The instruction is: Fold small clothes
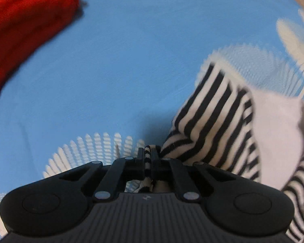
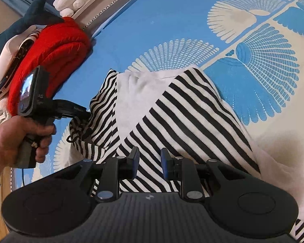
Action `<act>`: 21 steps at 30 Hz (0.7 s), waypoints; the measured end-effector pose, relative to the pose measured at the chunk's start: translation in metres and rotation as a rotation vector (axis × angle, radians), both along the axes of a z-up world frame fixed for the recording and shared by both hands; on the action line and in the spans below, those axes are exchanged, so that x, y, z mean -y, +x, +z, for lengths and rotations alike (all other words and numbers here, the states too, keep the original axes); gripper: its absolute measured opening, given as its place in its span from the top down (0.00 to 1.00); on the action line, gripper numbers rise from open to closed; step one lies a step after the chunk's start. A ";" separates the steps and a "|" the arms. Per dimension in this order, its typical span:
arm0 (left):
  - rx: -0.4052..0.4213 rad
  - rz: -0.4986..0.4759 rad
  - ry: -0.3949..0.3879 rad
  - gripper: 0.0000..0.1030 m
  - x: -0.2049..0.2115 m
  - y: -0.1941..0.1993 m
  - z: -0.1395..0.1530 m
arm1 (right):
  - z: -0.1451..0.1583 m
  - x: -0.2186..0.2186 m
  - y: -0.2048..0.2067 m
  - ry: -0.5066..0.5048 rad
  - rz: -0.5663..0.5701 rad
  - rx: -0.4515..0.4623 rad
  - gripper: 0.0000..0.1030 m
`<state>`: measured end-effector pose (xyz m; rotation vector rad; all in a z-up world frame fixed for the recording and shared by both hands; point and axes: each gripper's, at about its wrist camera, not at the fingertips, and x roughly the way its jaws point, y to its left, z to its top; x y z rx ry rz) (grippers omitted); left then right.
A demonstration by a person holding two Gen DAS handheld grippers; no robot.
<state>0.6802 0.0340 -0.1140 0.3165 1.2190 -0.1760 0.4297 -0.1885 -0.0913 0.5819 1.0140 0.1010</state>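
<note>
Striped garment (image 2: 184,109), black-and-white with its white inner side (image 2: 135,99) turned up along a fold, lying crumpled on a blue bedsheet (image 2: 158,14) printed with cream fan motifs. Left gripper (image 1: 149,151): jaws pressed together, pinching a narrow edge of the striped cloth, the rest of the piece trailing off to its right. The hand (image 2: 20,139) holding it shows at the garment's left edge in the right wrist view. Right gripper (image 2: 150,158): jaws parted, striped cloth directly beneath and between them; whether they press it I cannot tell. Red folded textile (image 2: 56,58): beyond the left gripper, near the sheet's far-left edge, apart from the garment. Open blue sheet lies between the two and beyond the garment's far edge.
</note>
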 end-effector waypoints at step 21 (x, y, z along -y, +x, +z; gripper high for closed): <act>0.333 -0.092 -0.172 0.90 0.026 -0.388 0.038 | 0.018 0.033 -0.024 -0.054 -0.157 0.047 0.77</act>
